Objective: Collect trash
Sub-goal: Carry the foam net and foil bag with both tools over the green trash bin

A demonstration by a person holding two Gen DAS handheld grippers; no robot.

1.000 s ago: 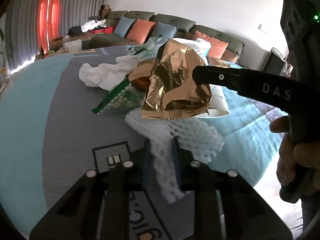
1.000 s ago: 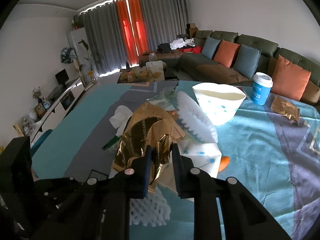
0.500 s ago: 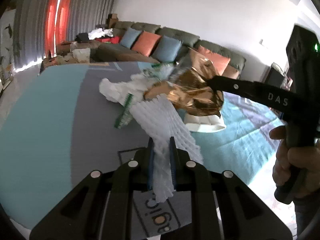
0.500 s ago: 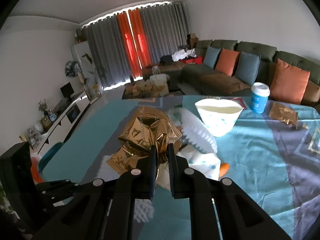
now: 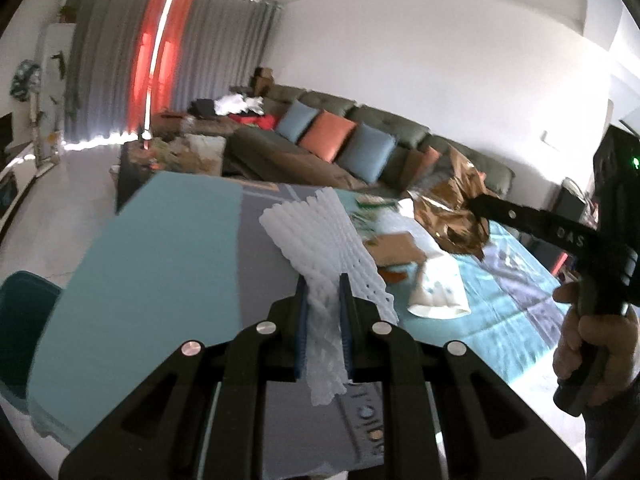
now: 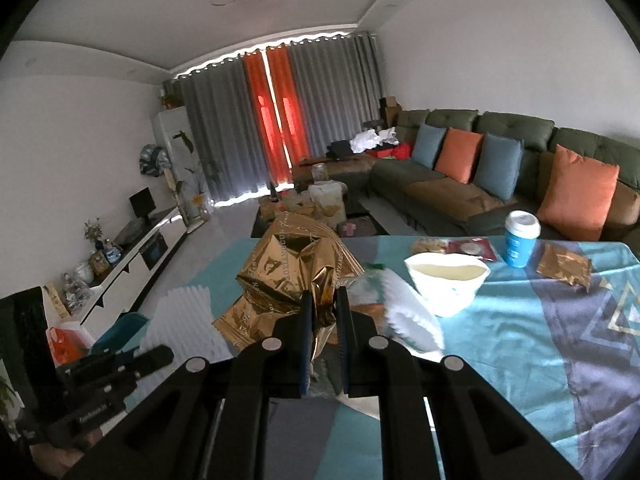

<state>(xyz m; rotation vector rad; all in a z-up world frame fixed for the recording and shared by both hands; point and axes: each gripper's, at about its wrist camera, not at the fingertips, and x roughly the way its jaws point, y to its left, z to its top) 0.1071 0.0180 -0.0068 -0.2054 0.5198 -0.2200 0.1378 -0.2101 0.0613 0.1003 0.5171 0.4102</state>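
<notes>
Both pieces of trash are already picked up and held above the desk (image 6: 520,344), so the step in hand looks like carrying them off; the next move calls for a bin or bag to drop them in, and no such container can be made out in either view. The left gripper (image 5: 323,292) has its jaws nearly closed, pinching one end of a white foam net sleeve (image 5: 320,236) that sticks out forward and fans above the grey stripe of the cloth. The right gripper (image 6: 324,304) has its jaws almost shut too, clamped on the crumpled lower edge of a gold foil bag (image 6: 288,276) that stands up clear of the desk. A hand (image 5: 596,336) grips the right tool's handle at the edge of the left wrist view. Left on the desk, by count: one white paper bowl (image 6: 446,284) with blue dots, one blue cup (image 6: 520,240) with a white lid standing upright near the far edge, one second gold wrapper (image 6: 564,268) lying flat beside it, one dark red packet (image 6: 472,248), and a small heap of paper, cardboard and green wrapper scraps (image 5: 392,240) too blurred to count. Several rounds of collecting appear to remain.
</notes>
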